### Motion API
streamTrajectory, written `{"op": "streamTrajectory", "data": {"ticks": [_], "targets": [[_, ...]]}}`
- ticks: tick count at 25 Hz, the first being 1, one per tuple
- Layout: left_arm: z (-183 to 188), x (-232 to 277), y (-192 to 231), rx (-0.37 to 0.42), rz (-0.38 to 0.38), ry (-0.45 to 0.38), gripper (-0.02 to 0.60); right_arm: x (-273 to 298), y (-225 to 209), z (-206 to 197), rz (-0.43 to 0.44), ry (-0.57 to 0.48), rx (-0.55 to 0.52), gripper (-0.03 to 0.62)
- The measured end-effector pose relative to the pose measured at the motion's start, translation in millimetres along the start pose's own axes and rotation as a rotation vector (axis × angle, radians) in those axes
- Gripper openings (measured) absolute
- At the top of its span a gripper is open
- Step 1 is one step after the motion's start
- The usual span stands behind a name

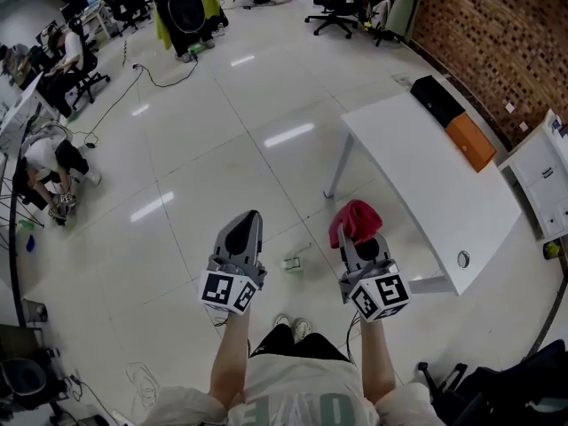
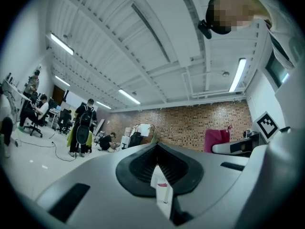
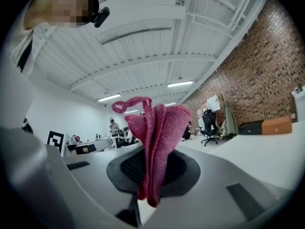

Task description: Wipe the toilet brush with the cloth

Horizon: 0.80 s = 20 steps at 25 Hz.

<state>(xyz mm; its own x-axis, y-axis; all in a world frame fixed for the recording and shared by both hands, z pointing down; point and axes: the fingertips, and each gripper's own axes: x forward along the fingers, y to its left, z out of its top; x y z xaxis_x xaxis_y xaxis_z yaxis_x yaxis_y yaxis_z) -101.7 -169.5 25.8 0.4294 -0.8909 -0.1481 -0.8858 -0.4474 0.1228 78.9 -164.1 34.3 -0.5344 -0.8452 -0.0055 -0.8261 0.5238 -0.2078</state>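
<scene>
Our right gripper (image 1: 348, 240) is clamped on a bunched pink cloth (image 3: 155, 137), which fans out past the tips. Our left gripper (image 1: 248, 223) has its jaws together on nothing. The toilet brush shows in no view, so we judge that the step in hand is reaching it. To do this well, we should grip the cloth firmly with plenty left proud for wiping, and part the left jaws only at the brush handle. We count one cloth, two grippers, one white table (image 1: 444, 198) bearing one black box (image 1: 437, 99) and one orange box (image 1: 470, 140), and no brush.
</scene>
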Motion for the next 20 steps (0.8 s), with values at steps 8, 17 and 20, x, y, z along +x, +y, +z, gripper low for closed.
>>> {"op": "streamTrajectory", "data": {"ticks": [8, 17, 20], "targets": [[-316, 4, 69, 0.037, -0.031, 0.034, 0.003, 52, -115, -275, -0.011, -0.047, -0.067, 0.031], [-620, -42, 131, 0.019, -0.052, -0.015, 0.003, 69, -199, -566, 0.008, -0.137, 0.015, 0.031], [-655, -60, 129, -0.006, -0.034, -0.001, 0.003, 65, -206, -619, -0.016, -0.069, 0.059, 0.031]]}}
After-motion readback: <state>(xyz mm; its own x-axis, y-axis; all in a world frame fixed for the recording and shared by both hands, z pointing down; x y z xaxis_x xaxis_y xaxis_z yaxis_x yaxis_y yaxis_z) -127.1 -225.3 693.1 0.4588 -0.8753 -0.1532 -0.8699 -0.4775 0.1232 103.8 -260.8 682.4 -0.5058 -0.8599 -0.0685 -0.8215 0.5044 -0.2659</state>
